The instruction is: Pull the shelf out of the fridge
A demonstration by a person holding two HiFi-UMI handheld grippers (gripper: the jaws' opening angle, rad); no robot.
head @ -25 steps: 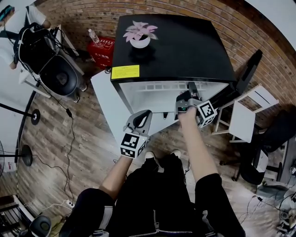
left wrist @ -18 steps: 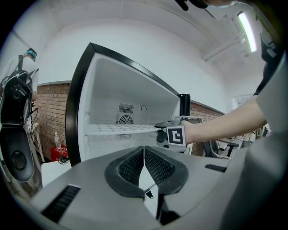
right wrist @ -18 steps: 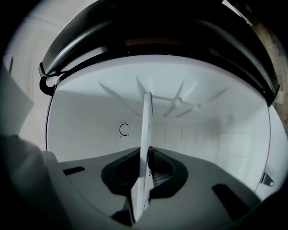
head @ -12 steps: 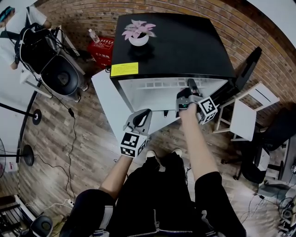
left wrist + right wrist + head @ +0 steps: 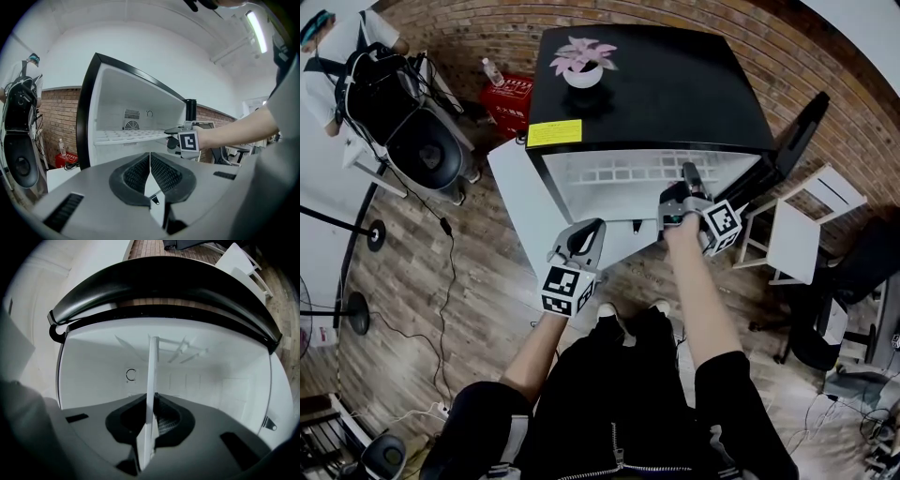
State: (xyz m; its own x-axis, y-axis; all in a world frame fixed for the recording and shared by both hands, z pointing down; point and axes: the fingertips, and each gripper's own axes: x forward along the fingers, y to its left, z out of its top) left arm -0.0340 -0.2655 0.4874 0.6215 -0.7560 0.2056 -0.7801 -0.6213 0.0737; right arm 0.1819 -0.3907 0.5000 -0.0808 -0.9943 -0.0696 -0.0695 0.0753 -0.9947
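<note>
A small black fridge (image 5: 675, 94) stands open, its door (image 5: 520, 202) swung out to the left. Inside lies a white grid shelf (image 5: 637, 169), also visible in the left gripper view (image 5: 129, 136). My right gripper (image 5: 689, 180) reaches level into the fridge at the shelf's front right edge. Its jaws have just been closing, and they are shut on that edge, which shows as a thin white strip (image 5: 151, 380) between the pads (image 5: 166, 420). My left gripper (image 5: 589, 230) hangs in front of the fridge, shut on nothing (image 5: 150, 161).
A potted pink plant (image 5: 584, 67) stands on the fridge top. A red crate (image 5: 508, 94) with a bottle sits at the back left. A white chair (image 5: 797, 234) is at the right. A person beside black equipment (image 5: 412, 141) is at the left, with cables on the wooden floor.
The head view has shifted slightly and shows a little more of the shelf. Both grippers stay where they were.
</note>
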